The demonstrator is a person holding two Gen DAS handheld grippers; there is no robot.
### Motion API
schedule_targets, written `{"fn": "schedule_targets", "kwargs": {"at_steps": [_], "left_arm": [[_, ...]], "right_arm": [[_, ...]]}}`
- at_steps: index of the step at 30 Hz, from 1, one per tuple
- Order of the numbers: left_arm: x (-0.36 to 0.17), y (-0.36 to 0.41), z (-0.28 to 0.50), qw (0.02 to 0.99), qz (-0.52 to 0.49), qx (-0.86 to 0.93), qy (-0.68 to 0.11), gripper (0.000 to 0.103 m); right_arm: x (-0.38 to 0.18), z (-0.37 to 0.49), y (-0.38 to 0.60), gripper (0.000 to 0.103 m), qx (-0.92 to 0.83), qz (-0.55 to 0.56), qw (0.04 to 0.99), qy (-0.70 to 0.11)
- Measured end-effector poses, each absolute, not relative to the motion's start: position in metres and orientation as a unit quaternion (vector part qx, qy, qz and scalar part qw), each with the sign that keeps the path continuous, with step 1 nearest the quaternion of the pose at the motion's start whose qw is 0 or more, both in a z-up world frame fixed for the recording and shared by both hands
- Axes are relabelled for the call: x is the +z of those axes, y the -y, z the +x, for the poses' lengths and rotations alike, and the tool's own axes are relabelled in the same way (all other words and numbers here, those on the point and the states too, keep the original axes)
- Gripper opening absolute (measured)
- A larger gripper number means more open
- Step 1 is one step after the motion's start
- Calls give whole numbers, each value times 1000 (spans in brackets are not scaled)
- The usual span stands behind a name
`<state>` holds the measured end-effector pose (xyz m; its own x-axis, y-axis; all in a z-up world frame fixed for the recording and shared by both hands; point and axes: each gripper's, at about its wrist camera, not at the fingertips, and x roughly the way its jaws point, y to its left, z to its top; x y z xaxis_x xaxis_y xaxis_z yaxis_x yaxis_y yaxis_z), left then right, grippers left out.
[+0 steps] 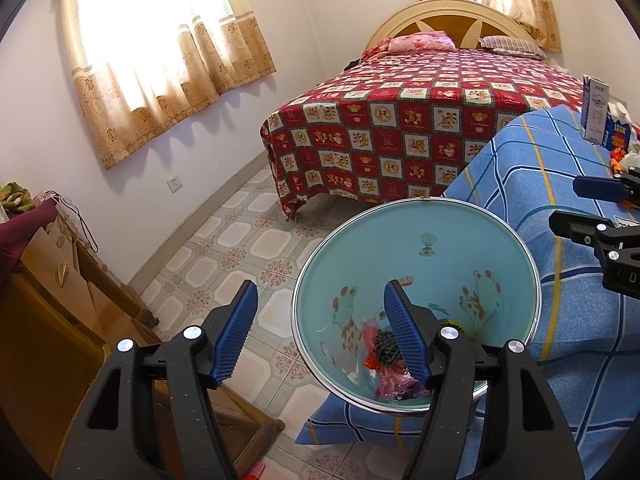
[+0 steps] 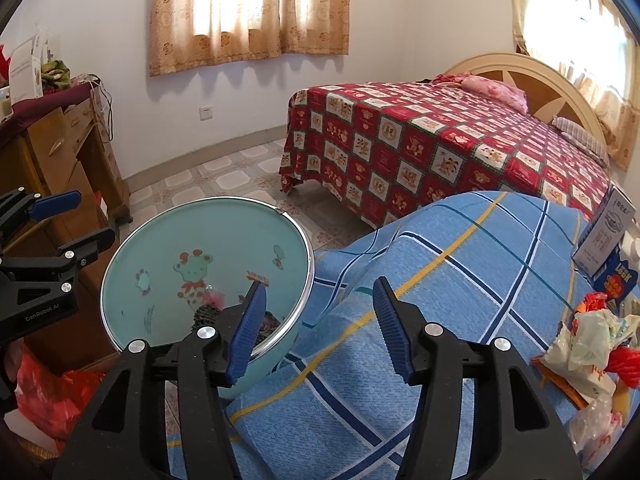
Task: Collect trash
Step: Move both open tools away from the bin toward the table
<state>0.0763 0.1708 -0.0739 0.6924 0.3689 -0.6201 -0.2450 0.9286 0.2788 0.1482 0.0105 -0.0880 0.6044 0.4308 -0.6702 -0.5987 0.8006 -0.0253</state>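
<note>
Trash (image 1: 386, 364) is lying in the blue bin (image 1: 416, 216) at the blue cloth's (image 2: 440, 280) edge; more wrappers (image 2: 588, 344) are sitting beside a "Look" box (image 2: 614, 280). Left gripper (image 1: 322, 334) and right gripper (image 2: 320, 326) are both gaping empty, with bare floor (image 1: 248, 240) lying beyond.

1. We see a surface draped in a blue plaid cloth (image 2: 460, 280); on its far right edge stand a white carton (image 2: 604, 236) and, touching it, a blue box (image 2: 614, 278); nearer lies a heap of crumpled wrappers and bags (image 2: 592, 344).
2. We see a pale blue bin (image 1: 420, 248) beside the cloth's left edge, wrappers (image 1: 384, 360) inside; what it rests on we cannot tell.
3. We see a tiled floor (image 1: 248, 240) carrying the bed (image 1: 420, 120) and a wooden cabinet (image 2: 52, 152).
</note>
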Motion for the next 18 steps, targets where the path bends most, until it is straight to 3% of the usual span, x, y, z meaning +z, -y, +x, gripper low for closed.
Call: {"fn": "schedule_targets", "kwargs": {"at_steps": [18], "left_arm": [[-76, -166, 75, 916, 93, 168, -354, 78]], "right_arm": [[-95, 143, 8, 60, 275, -119, 892, -340]]}}
